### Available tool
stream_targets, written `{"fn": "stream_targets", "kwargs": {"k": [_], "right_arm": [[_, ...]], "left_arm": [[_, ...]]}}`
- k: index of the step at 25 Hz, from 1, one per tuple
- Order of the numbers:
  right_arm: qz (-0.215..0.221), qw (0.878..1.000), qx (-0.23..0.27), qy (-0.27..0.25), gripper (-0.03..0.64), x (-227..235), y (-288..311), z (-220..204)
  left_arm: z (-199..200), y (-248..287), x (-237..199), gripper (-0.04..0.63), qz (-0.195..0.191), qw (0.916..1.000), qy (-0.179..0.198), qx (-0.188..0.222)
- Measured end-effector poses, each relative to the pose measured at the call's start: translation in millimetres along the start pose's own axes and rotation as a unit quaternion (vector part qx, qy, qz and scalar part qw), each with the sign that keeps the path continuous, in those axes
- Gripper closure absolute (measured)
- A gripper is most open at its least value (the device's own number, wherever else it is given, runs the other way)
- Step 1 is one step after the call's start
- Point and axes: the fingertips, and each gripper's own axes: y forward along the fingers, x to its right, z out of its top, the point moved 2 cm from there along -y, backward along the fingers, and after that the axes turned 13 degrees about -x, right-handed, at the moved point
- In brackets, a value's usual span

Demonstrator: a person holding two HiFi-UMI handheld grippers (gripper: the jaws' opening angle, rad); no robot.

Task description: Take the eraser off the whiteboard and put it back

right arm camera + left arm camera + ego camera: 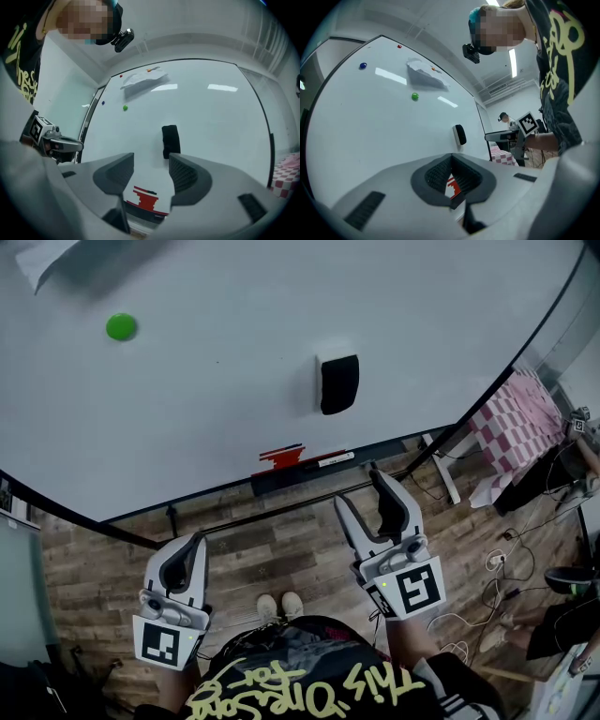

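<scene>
The right gripper (364,498) is held with its two grey jaws spread wide, and nothing is gripped between them; in the right gripper view (151,171) the inner faces are seen to be lined with dark ribbed pads set in smooth matte plastic. A cube with square black-and-white markers is carried at its rear. The left gripper (192,547) is held lower and to the left, with its jaws pressed together at the tips (451,157), so that only a small diamond-shaped gap is left between the ribbed pads.

The eraser (338,383) is stuck flat on the whiteboard (216,399), ahead of the right gripper and apart from its jaws. It is seen as a black, soft-looking oblong block with rounded corners on a pale backing (170,139). Its long axis is set upright on the board, one short end pointing towards the tray (309,474) below.

The board is a smooth, glossy white sheet bounded by a thin dark frame. A red stepped piece (282,458) is fixed on the dark tray, just below and left of the eraser. A round green magnet (121,327) is placed well to the left, and a crumpled white sheet (143,78) is held near the top edge. Wood-grain planking is seen on the floor (272,549), and a pink-and-white checked cloth (514,427) is spread at the right
</scene>
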Motion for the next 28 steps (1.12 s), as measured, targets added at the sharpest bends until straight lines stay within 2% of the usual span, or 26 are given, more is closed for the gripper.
{"fn": "stream_targets", "kwargs": {"k": [13,28], "right_arm": [[-0.018,1.000,0.013,0.007,0.367,16,5,11],[-0.011,0.999,0.025,0.024,0.367,30,30,20]], "left_arm": [[-4,-7,0,0.589,0.019,0.9998,-0.009,0.000],[-7,-15,-5,0.589,0.043,0.9990,-0.013,-0.008]]}}
